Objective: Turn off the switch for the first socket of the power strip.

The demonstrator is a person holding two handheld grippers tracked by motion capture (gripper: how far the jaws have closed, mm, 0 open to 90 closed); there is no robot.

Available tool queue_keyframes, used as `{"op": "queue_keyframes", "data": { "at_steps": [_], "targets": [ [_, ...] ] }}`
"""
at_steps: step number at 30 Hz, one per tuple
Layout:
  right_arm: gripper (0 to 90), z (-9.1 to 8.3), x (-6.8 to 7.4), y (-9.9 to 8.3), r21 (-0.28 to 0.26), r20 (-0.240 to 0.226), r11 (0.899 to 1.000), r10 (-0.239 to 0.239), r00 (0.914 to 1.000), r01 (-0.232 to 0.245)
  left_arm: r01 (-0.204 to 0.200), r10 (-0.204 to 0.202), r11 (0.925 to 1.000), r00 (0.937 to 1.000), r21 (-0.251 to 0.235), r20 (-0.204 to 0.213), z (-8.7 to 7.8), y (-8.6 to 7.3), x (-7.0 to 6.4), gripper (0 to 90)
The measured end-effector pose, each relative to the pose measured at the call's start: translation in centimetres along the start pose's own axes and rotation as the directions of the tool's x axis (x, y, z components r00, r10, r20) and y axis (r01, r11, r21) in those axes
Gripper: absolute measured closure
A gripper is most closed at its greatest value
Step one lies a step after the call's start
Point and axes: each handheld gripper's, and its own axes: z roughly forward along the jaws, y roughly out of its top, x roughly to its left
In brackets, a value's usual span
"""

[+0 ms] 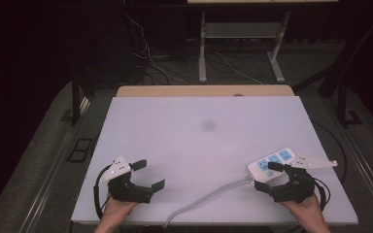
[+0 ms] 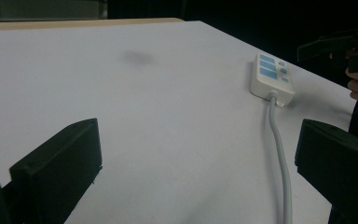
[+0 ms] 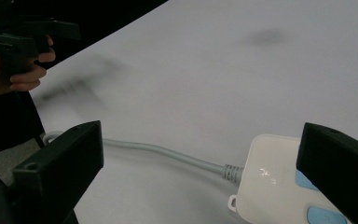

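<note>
A white power strip [image 1: 271, 163] with blue sockets lies at the table's front right, its grey cable [image 1: 209, 196] running off the front edge. My right gripper [image 1: 269, 176] is open just left of the strip's cable end; in the right gripper view the strip [image 3: 279, 182] sits by the right jaw, with the cable [image 3: 168, 151] crossing between the jaws. My left gripper [image 1: 149, 174] is open at the front left over bare table. From the left gripper view the strip [image 2: 271, 77] and cable [image 2: 279, 149] lie ahead to the right.
The white table top [image 1: 204, 141] has a faint dark smudge [image 1: 209, 125] near its middle. Behind the table stand a desk frame [image 1: 243, 43] and loose cables [image 1: 150, 58] on the floor. A hand holding the other gripper [image 3: 23, 46] appears at the upper left of the right gripper view.
</note>
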Motion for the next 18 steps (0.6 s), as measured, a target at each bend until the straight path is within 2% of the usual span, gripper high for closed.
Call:
{"op": "queue_keyframes", "data": {
  "at_steps": [18],
  "targets": [
    [0.4, -0.06, -0.06, -0.03, 0.005, -0.002, 1.000, 0.004, 1.0000, -0.004, -0.005, 0.004, 0.9998, 0.9999, 0.019, 0.017, 0.49, -0.16, -0.18, 0.0]
  ]
}}
